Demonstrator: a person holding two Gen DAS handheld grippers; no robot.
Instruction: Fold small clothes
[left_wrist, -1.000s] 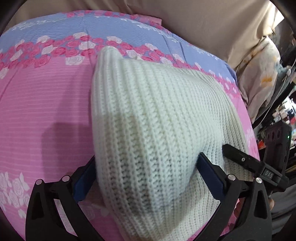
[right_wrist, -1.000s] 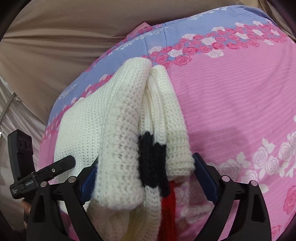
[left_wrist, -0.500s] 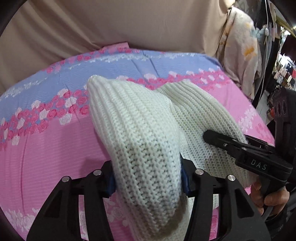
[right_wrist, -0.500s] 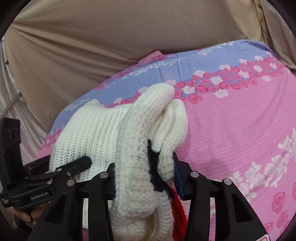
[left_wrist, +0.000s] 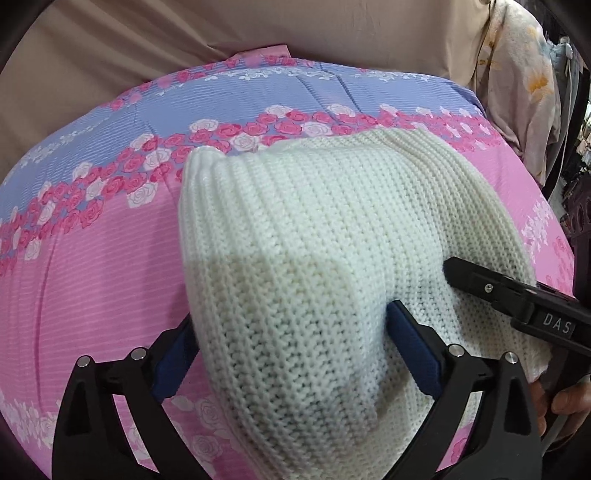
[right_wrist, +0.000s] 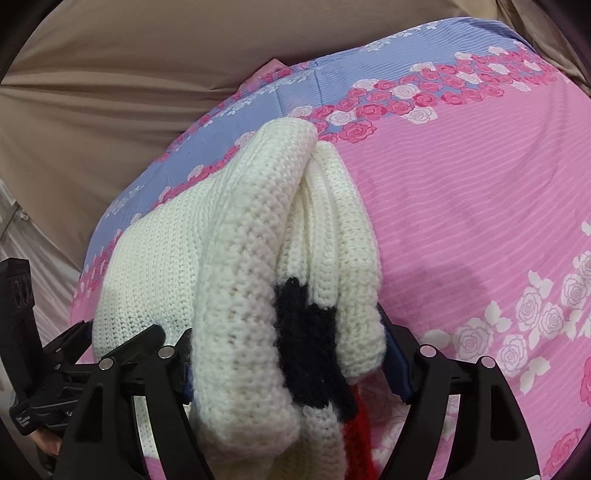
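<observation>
Left wrist: left gripper (left_wrist: 291, 347) jaws just reopened wide — white knit sweater (left_wrist: 332, 229) bunched between. Right gripper (right_wrist: 288, 354) same, on pink bedsheet (right_wrist: 461, 203).

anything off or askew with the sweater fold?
Nothing damaged. The white knit sweater is bunched in a thick roll between the right gripper fingers, black and red trim showing; the left gripper straddles another fold.
</observation>
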